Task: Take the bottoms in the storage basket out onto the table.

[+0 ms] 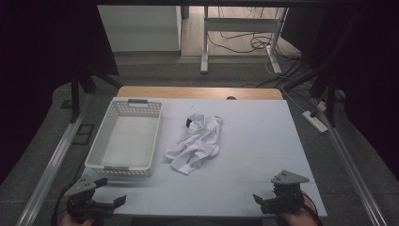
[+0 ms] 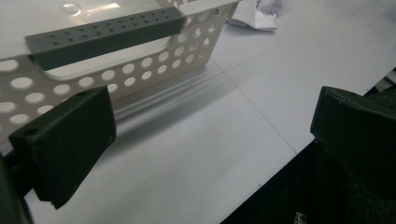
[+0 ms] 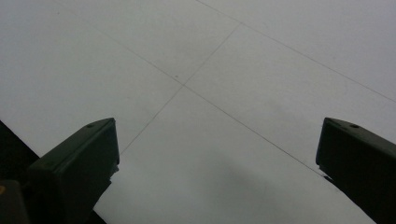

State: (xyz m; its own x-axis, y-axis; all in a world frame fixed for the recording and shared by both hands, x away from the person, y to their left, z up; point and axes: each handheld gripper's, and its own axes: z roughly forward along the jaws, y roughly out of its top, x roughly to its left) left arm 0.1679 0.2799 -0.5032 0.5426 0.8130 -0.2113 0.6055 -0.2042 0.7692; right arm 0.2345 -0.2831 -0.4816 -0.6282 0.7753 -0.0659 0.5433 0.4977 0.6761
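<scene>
Nearest the high camera, at the table's near edge, the left gripper (image 1: 101,201) and the right gripper (image 1: 267,201) rest low in the person's hands, each with its jaws spread wide and nothing between them; both gripper views confirm the gap, with bare white table surface (image 3: 201,93) between the black jaws. The left gripper sits just in front of the near wall of the white perforated basket (image 1: 126,137), whose grey handle bar (image 2: 105,35) crosses the top of the left gripper view. The crumpled white garment (image 1: 195,142) lies near the middle of the table, just right of the basket and apart from it, well away from both grippers. The basket appears to hold nothing. Judged from this layout, the work is at its start: the cloth has not yet been reached for, and the likely aim is to lift it into the basket. The next move calls for carrying a gripper forward to the garment and closing on a raised fold. Dark printing on the cloth is too small to read.
</scene>
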